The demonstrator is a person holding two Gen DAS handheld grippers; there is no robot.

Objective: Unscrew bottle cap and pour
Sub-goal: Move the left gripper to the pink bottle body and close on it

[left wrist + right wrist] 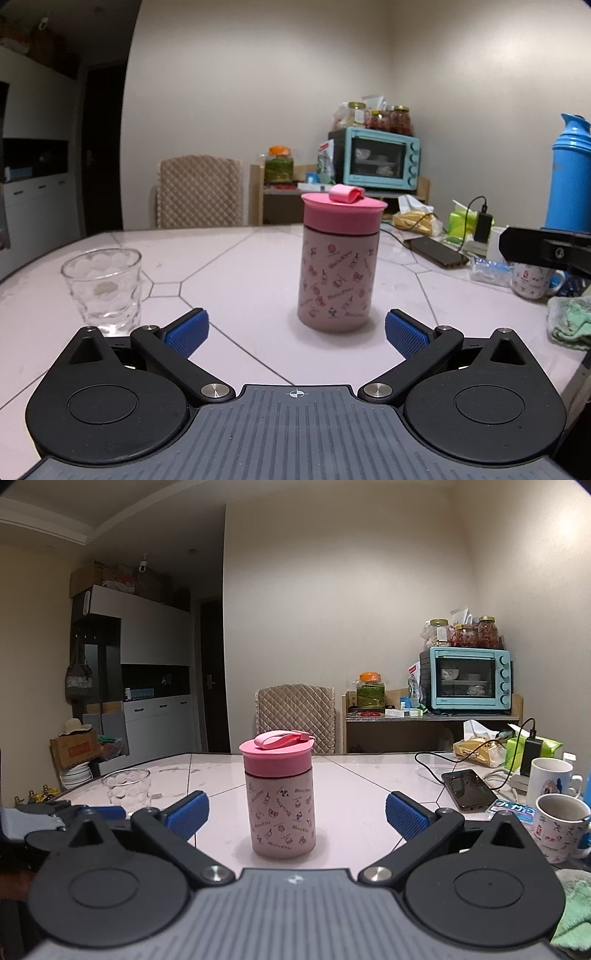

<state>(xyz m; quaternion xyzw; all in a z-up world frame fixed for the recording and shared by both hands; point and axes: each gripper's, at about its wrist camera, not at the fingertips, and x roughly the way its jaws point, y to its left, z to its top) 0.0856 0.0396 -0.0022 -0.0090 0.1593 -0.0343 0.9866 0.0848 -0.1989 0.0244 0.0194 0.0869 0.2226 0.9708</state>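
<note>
**Bottle waits, both grippers wide**

The left gripper [296,332] and right gripper [297,814] gape wide, holding nothing. The capped bottle [337,275] stands mid-frame on the table [229,280], the glass [103,290] at lower left. A one-sided grip on the cap [341,214] could likely topple it.

The left gripper [296,330] and right gripper [297,812] both hover level, blue-padded fingers spread wide, gripping nothing.

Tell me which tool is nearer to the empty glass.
Left. The left tool has the glass just beyond its left finger, while the right tool sees the glass farther off to its left, past the left tool.
</note>
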